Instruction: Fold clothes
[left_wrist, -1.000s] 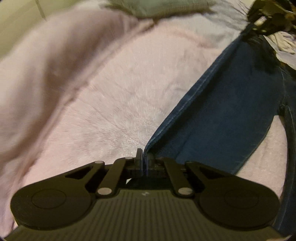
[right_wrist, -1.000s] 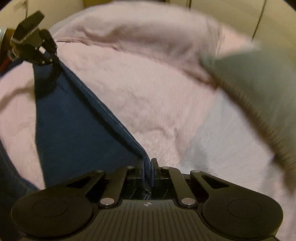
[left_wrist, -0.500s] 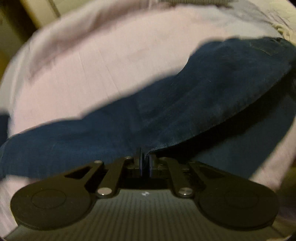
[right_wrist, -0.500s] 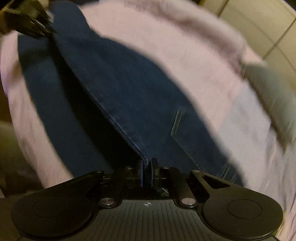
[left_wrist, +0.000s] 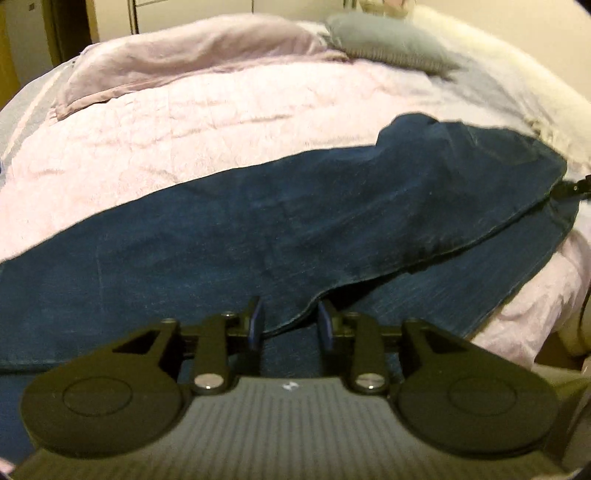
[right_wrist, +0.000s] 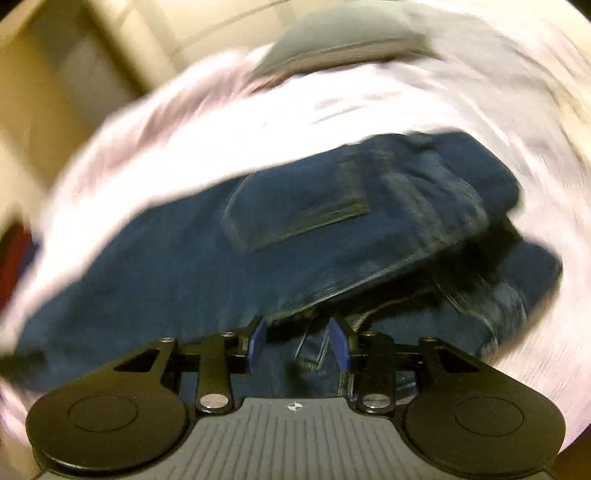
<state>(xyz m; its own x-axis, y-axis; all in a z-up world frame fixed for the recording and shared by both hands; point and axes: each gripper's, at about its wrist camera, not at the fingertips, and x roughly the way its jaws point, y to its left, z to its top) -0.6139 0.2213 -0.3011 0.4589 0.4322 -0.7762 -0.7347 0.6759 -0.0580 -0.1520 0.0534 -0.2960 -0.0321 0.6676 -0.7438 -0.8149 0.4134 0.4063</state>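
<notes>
My left claw is opening – blue pads apart, w/ a folded edge of the jeans lying loose between them, pads not pressing on it. Claw body is matte black plastic, ribbed grey deck, two round discs either side, silver screw heads on the links. A small white mark sits on the deck; can't read it.

Going left to right in the left view: a rumpled mauve blanket bunched at the far left, soft and fleecy; then the pale pink bedspread, quilted-looking, w/ shallow creases; a grey ribbed pillow at the far centre-right; a shaggy cream throw along the right side. The jeans lie flat across the bed in a long dark-indigo band, top layer folded over the lower one, a stitched seam running along the near right edge. At far right a bit of the right claw's black tip shows at the denim's corner.

Right view is motion-blurred. My right claw is opening too – pads spread, denim beneath and between them, not gripped. Jeans here show a back patch pocket w/ double stitching, waistband bunched thick at right. No label legible on the denim.
</notes>
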